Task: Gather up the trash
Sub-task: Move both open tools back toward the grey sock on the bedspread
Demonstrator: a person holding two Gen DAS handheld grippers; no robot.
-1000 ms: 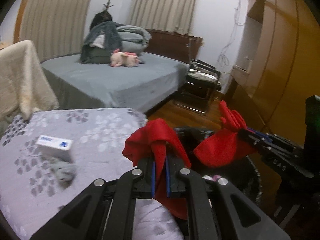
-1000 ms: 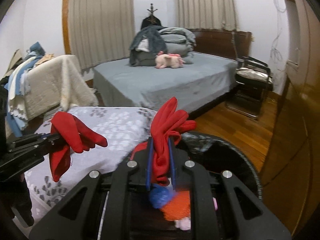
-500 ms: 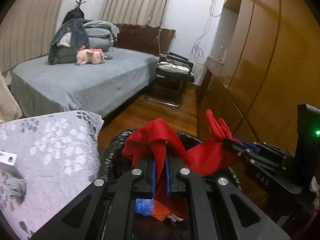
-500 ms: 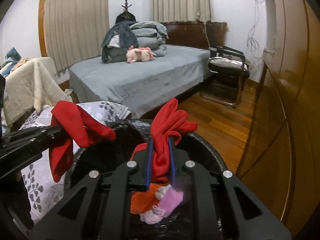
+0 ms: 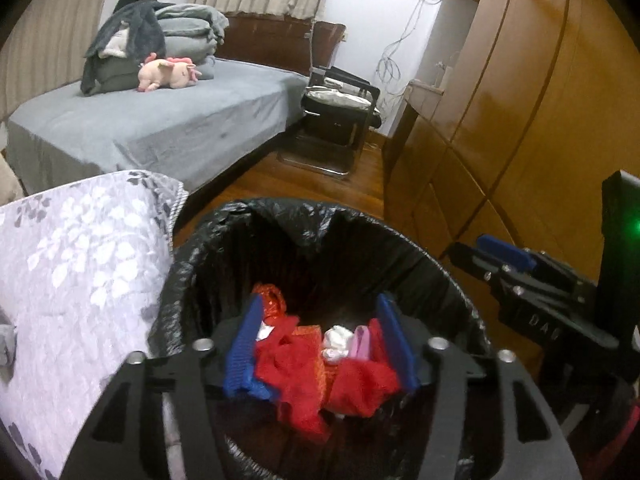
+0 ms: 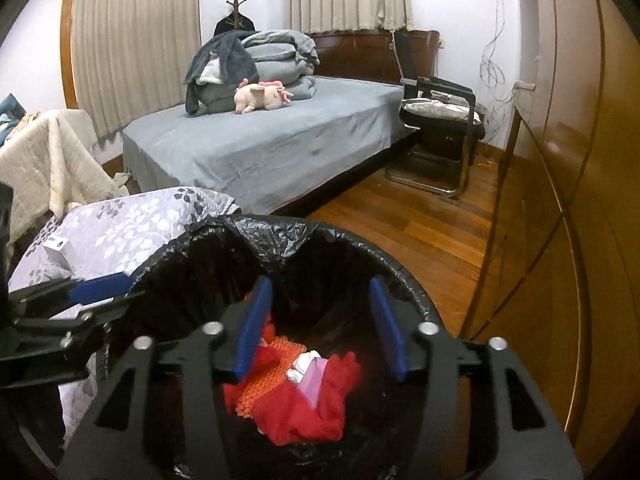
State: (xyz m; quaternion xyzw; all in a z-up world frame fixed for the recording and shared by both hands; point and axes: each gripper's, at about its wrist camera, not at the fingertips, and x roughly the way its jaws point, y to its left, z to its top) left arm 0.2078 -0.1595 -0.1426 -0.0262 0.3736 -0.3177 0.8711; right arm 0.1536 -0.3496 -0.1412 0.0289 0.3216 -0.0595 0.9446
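A bin lined with a black bag (image 5: 316, 224) (image 6: 280, 236) stands on the floor below both grippers. Two red gloves (image 5: 304, 364) (image 6: 308, 408) lie inside it on orange, white and pink scraps. My left gripper (image 5: 320, 344) is open and empty above the bin. My right gripper (image 6: 322, 324) is open and empty above the bin too. The right gripper shows at the right of the left wrist view (image 5: 500, 256), and the left gripper at the left of the right wrist view (image 6: 92, 288).
A table with a grey floral cloth (image 5: 72, 248) (image 6: 132, 220) stands left of the bin, with a small white box (image 6: 60, 250) on it. A bed (image 6: 280, 136), a black chair (image 6: 440, 120) and a wooden wardrobe (image 5: 520, 120) surround the wood floor.
Both grippers have opened and let go of the red gloves, which have dropped into the bin. Both grippers have moved from over the table to above the bin.
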